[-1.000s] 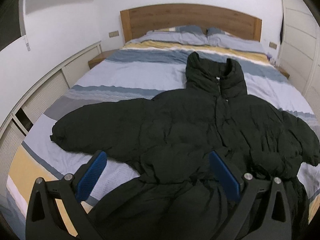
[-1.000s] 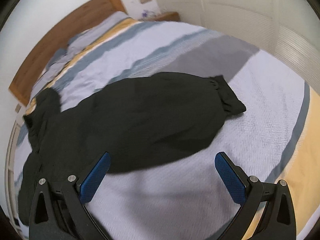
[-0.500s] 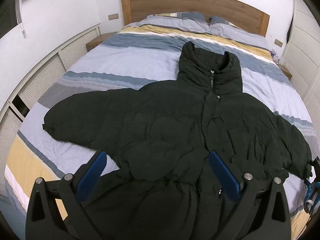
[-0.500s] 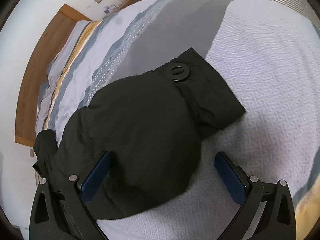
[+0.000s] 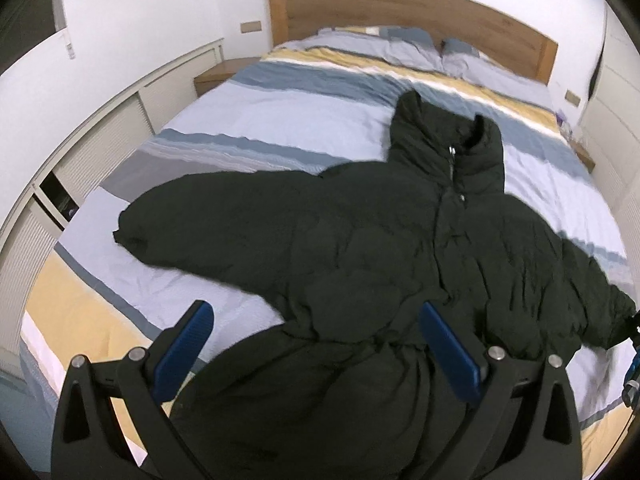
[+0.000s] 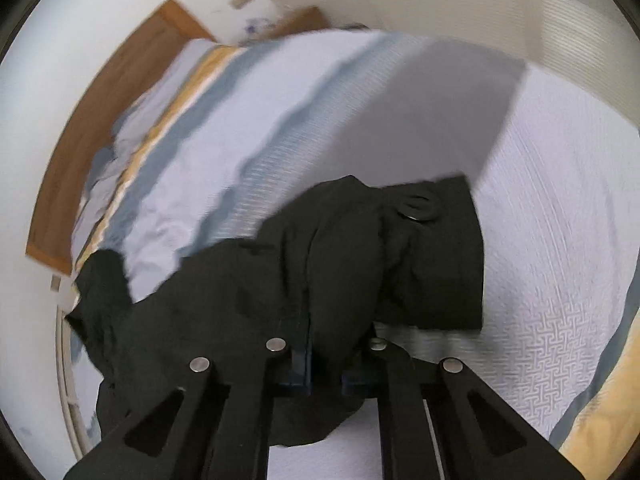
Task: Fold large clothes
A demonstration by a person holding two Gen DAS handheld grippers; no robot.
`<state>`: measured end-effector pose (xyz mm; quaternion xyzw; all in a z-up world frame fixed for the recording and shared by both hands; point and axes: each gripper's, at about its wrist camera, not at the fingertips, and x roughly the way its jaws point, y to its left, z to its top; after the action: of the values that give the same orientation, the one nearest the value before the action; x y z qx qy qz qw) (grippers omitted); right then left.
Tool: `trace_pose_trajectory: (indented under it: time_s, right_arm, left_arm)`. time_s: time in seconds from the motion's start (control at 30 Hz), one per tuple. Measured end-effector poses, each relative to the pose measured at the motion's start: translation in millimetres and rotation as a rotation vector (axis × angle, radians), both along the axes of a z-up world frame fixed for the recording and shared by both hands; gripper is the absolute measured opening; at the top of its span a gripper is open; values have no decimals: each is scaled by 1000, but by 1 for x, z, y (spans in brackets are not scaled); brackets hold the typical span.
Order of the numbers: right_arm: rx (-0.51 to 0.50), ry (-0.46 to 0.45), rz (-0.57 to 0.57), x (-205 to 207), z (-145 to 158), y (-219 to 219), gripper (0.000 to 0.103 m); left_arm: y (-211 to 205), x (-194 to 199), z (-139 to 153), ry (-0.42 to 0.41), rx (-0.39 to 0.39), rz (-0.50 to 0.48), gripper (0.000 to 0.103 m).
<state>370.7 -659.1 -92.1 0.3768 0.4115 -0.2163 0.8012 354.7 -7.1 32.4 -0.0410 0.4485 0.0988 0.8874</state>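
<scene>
A large black puffer jacket (image 5: 384, 264) lies face up on the striped bed (image 5: 280, 120), collar toward the headboard, both sleeves spread out. My left gripper (image 5: 316, 332) is open and empty, held above the jacket's hem. In the right wrist view my right gripper (image 6: 336, 356) is shut on the jacket's right sleeve (image 6: 360, 252) just behind its cuff (image 6: 444, 240), which has a round snap. The right gripper also shows at the far right edge of the left wrist view (image 5: 632, 364).
A wooden headboard (image 5: 400, 12) and pillows (image 5: 400, 40) are at the far end. White slatted cabinets (image 5: 100, 136) run along the bed's left side, with a wooden nightstand (image 5: 220, 74). White wardrobe doors (image 6: 500, 12) stand on the right.
My right gripper has moved onto the sleeve near the cuff and closed on it. My left gripper stayed open and drifted slightly over the hem.
</scene>
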Motion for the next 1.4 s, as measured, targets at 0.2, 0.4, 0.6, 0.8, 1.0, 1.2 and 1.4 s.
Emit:
trace_pose_trajectory:
  time_s: [0.2, 0.4, 0.6, 0.8, 1.0, 1.2, 1.4]
  right_arm:
    - [-109, -71, 184, 24, 68, 60, 8]
    - [-157, -123, 388, 50, 118, 140, 8]
    - [-164, -129, 591, 61, 138, 219, 9]
    - [-146, -104, 745, 61, 133, 283, 9]
    - [-134, -73, 887, 66, 112, 339, 9]
    - [-173, 2, 1018, 60, 76, 400, 9]
    - [-224, 120, 1047, 53, 35, 433, 9]
  left_arm:
    - [35, -17, 24, -54, -12, 56, 103]
    - [67, -40, 54, -77, 1, 129, 103]
    - [89, -76, 104, -93, 6, 213, 103]
    - [99, -100, 146, -114, 12, 297, 103]
    - [104, -126, 165, -125, 33, 352, 103]
    - [118, -148, 155, -82, 45, 389, 103]
    - [138, -131, 123, -44, -1, 355, 103]
